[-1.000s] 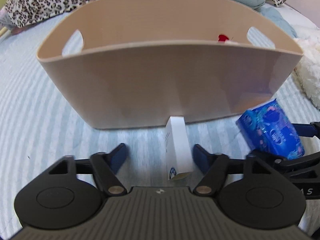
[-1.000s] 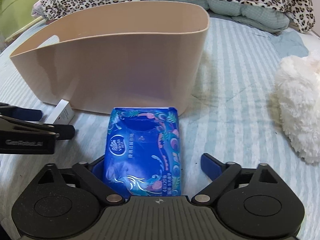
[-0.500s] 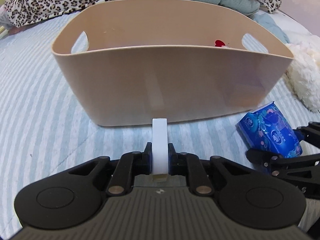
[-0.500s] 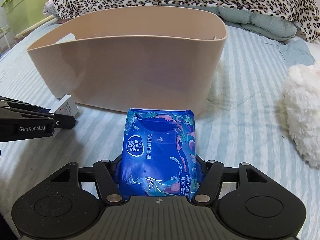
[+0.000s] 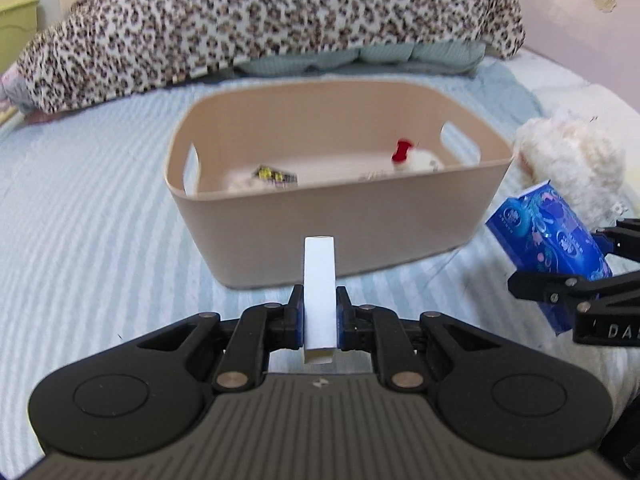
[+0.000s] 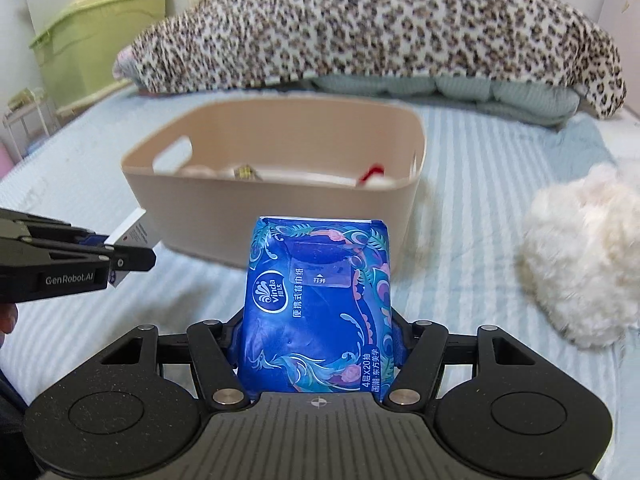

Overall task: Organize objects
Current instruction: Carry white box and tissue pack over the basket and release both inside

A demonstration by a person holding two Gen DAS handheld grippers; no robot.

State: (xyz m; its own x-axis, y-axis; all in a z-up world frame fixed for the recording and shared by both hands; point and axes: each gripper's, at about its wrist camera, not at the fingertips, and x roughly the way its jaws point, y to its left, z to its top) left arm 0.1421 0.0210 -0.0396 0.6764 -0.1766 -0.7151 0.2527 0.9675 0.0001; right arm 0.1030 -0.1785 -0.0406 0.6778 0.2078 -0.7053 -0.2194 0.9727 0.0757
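Between the pads of the left gripper (image 5: 319, 316) a slim white box (image 5: 319, 296) is pinched upright, clear of the striped bedspread (image 5: 88, 240). Its arm reads "GenRobot.AI". The right gripper (image 6: 318, 344) clamps a blue Vinda tissue pack (image 6: 320, 300) printed "4层X20抽", also lifted. Just beyond both stands a beige basket (image 5: 340, 232) mid-bed, holding small items, one red. A fluffy white toy (image 6: 580, 264) lies toward the bed's right edge, a leopard blanket (image 6: 360, 28) at its head.
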